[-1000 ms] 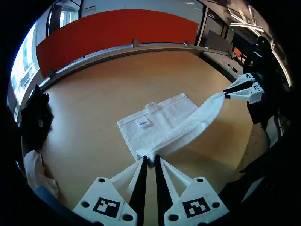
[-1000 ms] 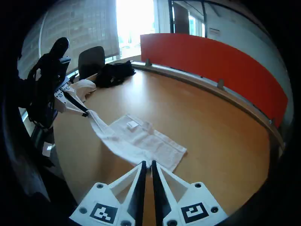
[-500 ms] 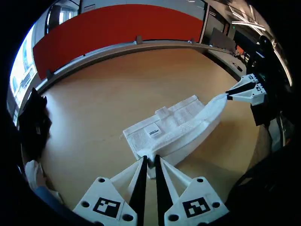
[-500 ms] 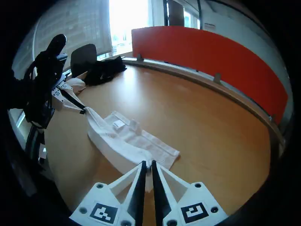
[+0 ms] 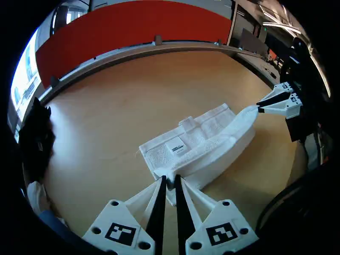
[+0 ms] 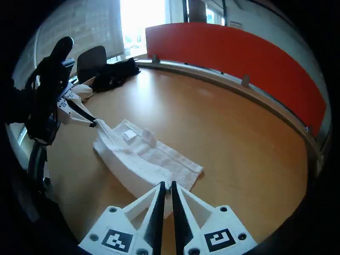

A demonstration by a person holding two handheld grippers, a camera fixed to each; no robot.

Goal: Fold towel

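Now | left tool (image 5: 170, 182), right tool (image 6: 167, 186) each clamped on towel (image 5: 208, 138) | label (image 5: 176, 147) illegible

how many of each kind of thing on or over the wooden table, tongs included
white terry towel: 1
white two-finger tongs: 2, left tongs and right tongs
black fabric heap: 1
crumpled white cloth: 1
total: 5
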